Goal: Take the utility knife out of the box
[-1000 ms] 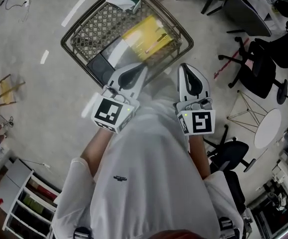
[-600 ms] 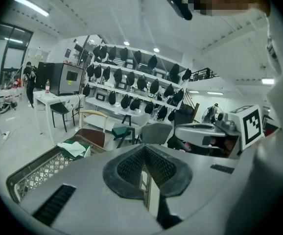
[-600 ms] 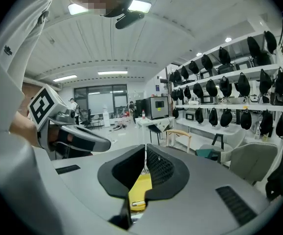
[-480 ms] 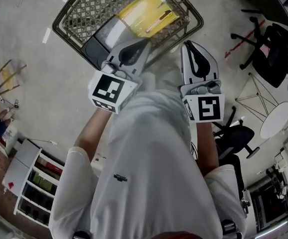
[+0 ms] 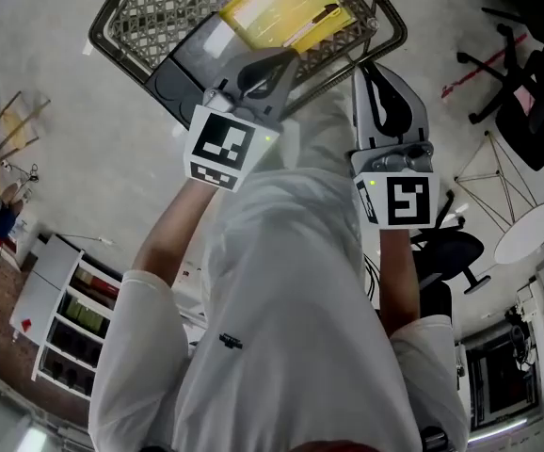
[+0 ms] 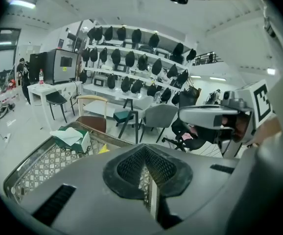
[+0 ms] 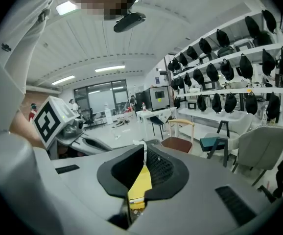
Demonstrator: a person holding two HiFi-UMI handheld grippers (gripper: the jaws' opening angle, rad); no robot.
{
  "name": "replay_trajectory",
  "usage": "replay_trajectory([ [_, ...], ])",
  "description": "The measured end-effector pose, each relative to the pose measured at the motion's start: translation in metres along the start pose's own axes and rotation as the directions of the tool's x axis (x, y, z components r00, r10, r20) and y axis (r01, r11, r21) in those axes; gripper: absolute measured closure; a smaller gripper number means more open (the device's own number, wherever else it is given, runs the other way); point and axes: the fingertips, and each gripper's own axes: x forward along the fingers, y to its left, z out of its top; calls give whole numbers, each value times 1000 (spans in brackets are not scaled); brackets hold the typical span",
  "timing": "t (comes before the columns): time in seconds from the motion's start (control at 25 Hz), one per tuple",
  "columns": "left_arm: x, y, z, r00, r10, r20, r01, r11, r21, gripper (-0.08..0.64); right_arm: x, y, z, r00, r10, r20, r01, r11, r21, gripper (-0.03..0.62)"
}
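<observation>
Yellow box (image 5: 267,6) inside the wire basket (image 5: 121,50) on the floor (image 5: 74,158) has the utility knife (image 5: 314,15) lying along its top. Seen from the head view, the left gripper (image 5: 283,62) and the right gripper (image 5: 374,73) hang at the basket's near rim, clear of the knife. Both have their fingers clenched together on nothing.
</observation>
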Motion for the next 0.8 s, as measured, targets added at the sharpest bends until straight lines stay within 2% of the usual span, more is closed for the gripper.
replay_trajectory([
  [0.08, 12, 6, -10, 1000, 2, -28, -1, 1000, 10, 558, 6, -7, -5, 1000, -1, 11, 1, 1000, 30, 591],
  [0.32, 42, 19, -36, 995, -11, -99, 11, 1000, 5, 558, 20, -12, -23, 1000, 8, -22, -7, 999, 35, 594],
  [0.6, 72, 32, -59, 985, -25, -170, 33, 999, 42, 557, 31, -16, -40, 999, 9, -46, -6, 998, 61, 592],
  [0.8, 94, 45, -71, 980, -24, -197, 29, 999, 26, 555, 36, -27, -48, 997, -12, -71, 15, 999, 41, 592],
])
